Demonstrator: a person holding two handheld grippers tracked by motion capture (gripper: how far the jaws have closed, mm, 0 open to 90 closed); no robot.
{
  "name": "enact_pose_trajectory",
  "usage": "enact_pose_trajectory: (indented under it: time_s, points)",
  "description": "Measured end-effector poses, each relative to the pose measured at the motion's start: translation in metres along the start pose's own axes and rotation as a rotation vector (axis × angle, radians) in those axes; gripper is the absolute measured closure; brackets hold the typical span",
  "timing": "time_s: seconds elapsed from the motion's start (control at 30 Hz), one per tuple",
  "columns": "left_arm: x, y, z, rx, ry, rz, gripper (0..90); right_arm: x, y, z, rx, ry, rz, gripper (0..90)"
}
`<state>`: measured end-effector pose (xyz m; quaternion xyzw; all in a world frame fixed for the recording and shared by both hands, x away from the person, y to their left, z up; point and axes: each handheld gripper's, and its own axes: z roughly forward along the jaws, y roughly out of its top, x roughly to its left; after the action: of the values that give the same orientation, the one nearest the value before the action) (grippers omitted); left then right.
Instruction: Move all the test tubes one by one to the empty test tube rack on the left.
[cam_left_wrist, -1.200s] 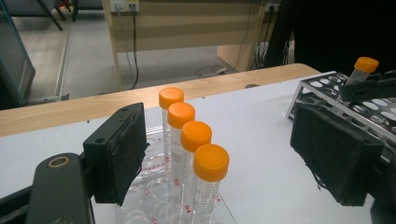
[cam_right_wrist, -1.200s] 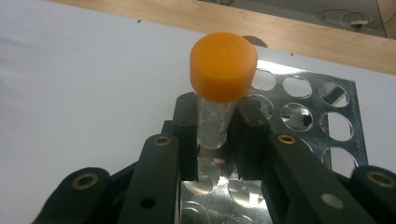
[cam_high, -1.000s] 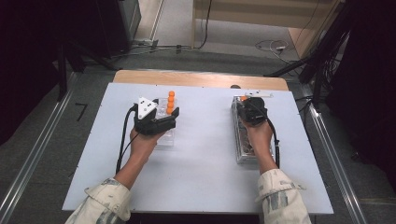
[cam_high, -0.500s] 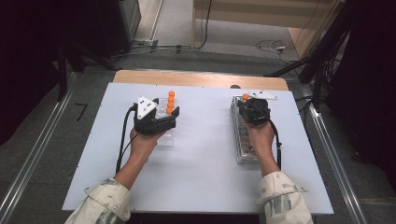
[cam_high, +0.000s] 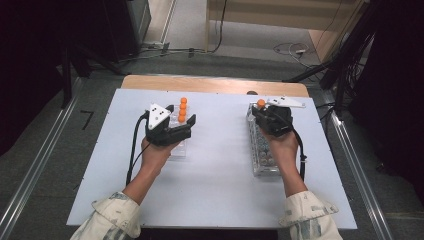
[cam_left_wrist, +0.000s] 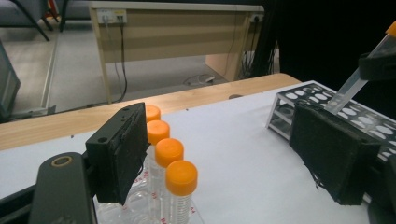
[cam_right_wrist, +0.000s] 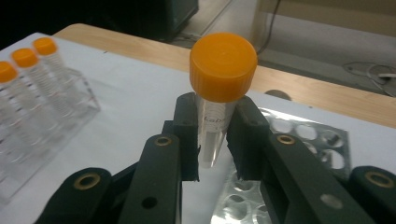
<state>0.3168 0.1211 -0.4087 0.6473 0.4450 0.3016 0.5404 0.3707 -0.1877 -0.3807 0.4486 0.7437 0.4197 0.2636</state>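
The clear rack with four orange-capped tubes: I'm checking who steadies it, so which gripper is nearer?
Left. The left gripper straddles the clear rack, jaws open. The right gripper holds a tube over the metal rack.

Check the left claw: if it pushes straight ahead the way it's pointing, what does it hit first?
Probably the row of orange-capped tubes in the clear rack. They stand just inside the left claw's left jaw, with the jaws open. Past them, bare table, though depth is hard to judge.
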Motion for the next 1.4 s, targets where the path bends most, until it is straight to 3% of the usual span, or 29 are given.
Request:
enact_pose_trajectory:
  time_s: [0.3, 0.53, 0.8, 1.03, 1.2, 1.4]
  points:
    - [-0.012, 0.008, -0.007, -0.017, -0.062, 0.009, 19.8, 0.045, -0.001, 0.006, 0.067, 0.174, -0.089, 72.1]
    - [-0.019, 0.007, -0.006, -0.001, -0.113, 0.024, 25.4, 0.077, -0.007, 0.014, 0.108, 0.251, -0.166, 72.0]
    - [-0.027, 0.005, -0.004, 0.019, -0.188, 0.046, 36.1, 0.096, -0.012, 0.02, 0.134, 0.308, -0.198, 72.0]
    - [-0.034, 0.002, -0.001, 0.057, -0.258, 0.077, 45.1, 0.107, -0.013, 0.022, 0.14, 0.331, -0.223, 71.9]
    - [-0.037, -0.001, 0.001, 0.081, -0.28, 0.094, 50.9, 0.112, -0.014, 0.023, 0.145, 0.342, -0.235, 72.0]
    - [-0.038, -0.003, 0.002, 0.085, -0.287, 0.104, 67.2, 0.114, -0.014, 0.021, 0.144, 0.353, -0.237, 71.9]
